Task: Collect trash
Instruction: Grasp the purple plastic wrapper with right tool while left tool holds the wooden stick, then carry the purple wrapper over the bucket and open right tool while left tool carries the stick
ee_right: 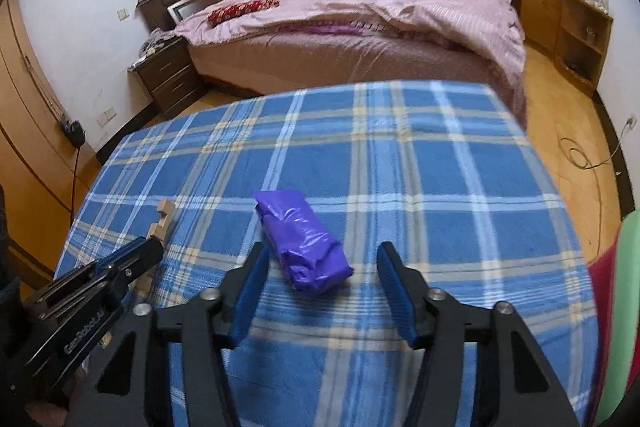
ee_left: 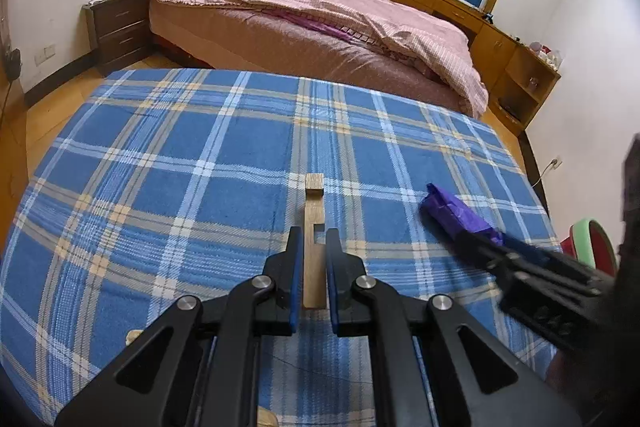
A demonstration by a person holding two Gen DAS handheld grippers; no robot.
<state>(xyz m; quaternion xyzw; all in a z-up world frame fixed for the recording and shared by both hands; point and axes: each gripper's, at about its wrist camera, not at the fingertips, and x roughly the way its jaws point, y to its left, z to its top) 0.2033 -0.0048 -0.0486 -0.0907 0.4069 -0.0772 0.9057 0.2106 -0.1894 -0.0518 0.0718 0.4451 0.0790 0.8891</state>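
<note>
At the bottom centre of the left wrist view, the left gripper [ee_left: 310,267] is clamped on a notched pale wooden stick [ee_left: 313,227], one piece already picked up. In the right wrist view's lower middle, the right gripper [ee_right: 322,289] stands part open around a crumpled purple plastic packet [ee_right: 304,241] on the blue plaid cloth [ee_right: 420,167]; it is not yet gripped. Dropping both off remains, judging by this.

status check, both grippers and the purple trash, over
Left gripper shut on wooden piece. Right gripper open astride purple packet, not gripping. Nothing in the way.
</note>
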